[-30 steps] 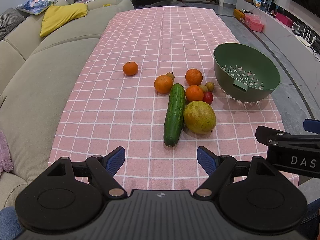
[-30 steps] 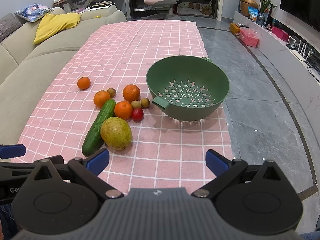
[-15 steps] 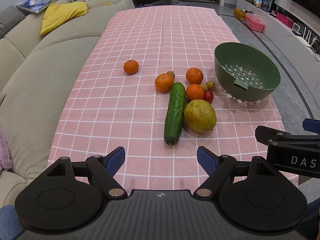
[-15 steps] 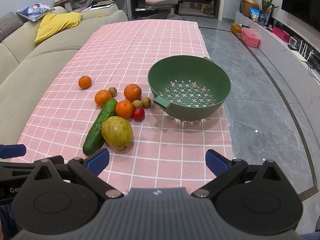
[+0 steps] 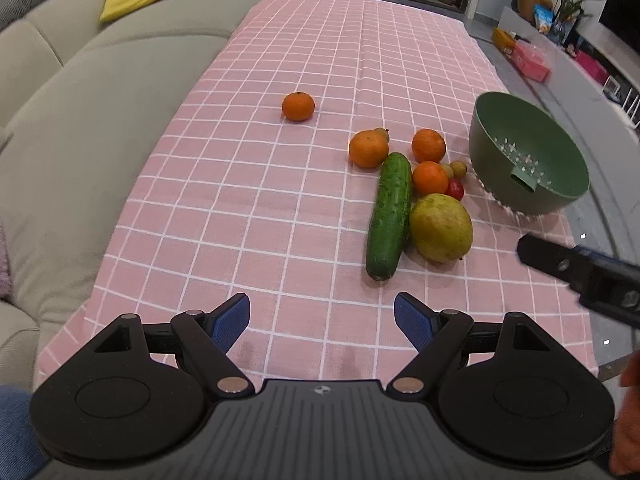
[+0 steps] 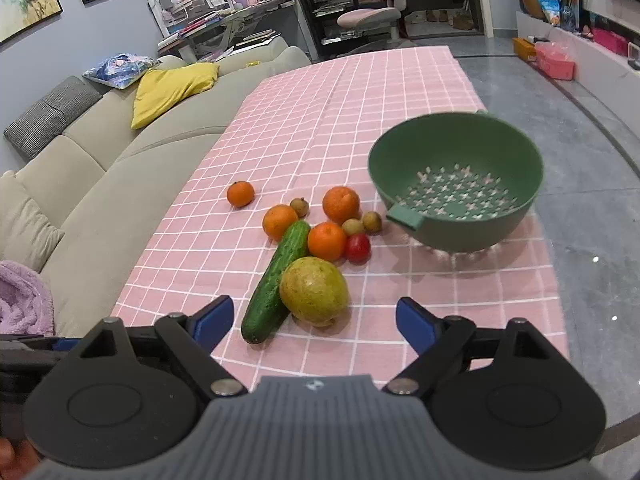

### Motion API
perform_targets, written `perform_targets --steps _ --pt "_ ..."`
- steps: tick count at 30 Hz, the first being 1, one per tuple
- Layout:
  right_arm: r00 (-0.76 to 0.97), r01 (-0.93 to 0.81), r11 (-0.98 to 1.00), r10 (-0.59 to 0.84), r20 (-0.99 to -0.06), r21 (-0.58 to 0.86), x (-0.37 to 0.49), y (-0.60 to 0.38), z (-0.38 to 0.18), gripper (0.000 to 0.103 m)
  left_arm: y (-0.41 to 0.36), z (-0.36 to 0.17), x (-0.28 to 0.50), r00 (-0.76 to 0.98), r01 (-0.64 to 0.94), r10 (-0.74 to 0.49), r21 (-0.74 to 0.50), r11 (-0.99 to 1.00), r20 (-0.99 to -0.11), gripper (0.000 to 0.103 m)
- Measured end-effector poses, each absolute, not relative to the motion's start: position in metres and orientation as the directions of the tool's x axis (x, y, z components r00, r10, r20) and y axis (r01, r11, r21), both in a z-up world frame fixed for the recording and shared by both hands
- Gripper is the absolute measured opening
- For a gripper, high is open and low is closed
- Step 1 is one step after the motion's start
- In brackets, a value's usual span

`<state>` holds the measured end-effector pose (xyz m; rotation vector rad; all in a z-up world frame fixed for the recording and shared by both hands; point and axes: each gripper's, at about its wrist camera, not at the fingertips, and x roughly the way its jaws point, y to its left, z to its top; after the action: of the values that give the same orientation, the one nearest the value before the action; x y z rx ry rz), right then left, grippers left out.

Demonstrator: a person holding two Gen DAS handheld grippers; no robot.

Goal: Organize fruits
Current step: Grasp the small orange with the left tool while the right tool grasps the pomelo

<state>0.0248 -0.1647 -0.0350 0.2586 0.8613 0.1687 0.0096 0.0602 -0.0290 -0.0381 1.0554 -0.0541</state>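
Fruit cluster on pink checked tablecloth (image 6: pixel 320 120), toward right edge of table; green colander (image 6: pixel 456 184) just beside it at right edge, upright, nothing in it; cucumber (image 6: pixel 276 280) touching yellow-green pear-like fruit (image 6: pixel 314 292); three oranges, red tomato (image 6: pixel 357 247), small brown fruits packed behind; lone mandarin (image 5: pixel 298 106) apart, nearer sofa-side edge; left gripper (image 5: pixel 322 318) jaws wide, nothing between, above near edge; right gripper (image 6: pixel 314 320) jaws closing, apart, gripping nothing, pear and cucumber end just ahead of tips; beige sofa (image 5: pixel 80 120) along left edge.
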Motion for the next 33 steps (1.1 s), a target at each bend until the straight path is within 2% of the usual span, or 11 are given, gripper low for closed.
perform_targets --steps 11,17,20,25,28,33 --pt "0.592 -0.107 0.978 0.207 -0.779 0.178 0.066 -0.144 -0.084 0.075 0.087 -0.058 0.039 0.487 0.046 -0.168 -0.167 0.985 -0.857 0.093" --pt "0.564 -0.112 0.966 0.255 -0.785 0.233 0.096 -0.136 -0.107 0.073 0.102 -0.069 0.073 0.507 0.042 -0.15 -0.15 0.988 -0.849 0.093" --pt "0.544 -0.109 0.961 0.272 -0.793 0.255 0.11 -0.132 -0.12 0.068 0.114 -0.075 0.1 0.509 0.01 -0.136 -0.152 0.988 -0.85 0.093" --pt "0.508 -0.084 0.924 0.362 -0.781 0.374 0.125 -0.138 -0.138 0.071 0.12 -0.083 0.15 0.539 -0.011 -0.089 -0.113 0.994 -0.837 0.093" --pt "0.495 -0.073 0.913 0.383 -0.78 0.402 0.13 -0.143 -0.139 0.065 0.115 -0.088 0.18 0.566 0.005 -0.078 -0.092 0.996 -0.821 0.093" --pt "0.475 -0.047 0.907 0.39 -0.789 0.42 0.135 -0.147 -0.139 0.064 0.105 -0.099 0.224 0.6 0.074 -0.1 -0.069 0.995 -0.794 0.093"
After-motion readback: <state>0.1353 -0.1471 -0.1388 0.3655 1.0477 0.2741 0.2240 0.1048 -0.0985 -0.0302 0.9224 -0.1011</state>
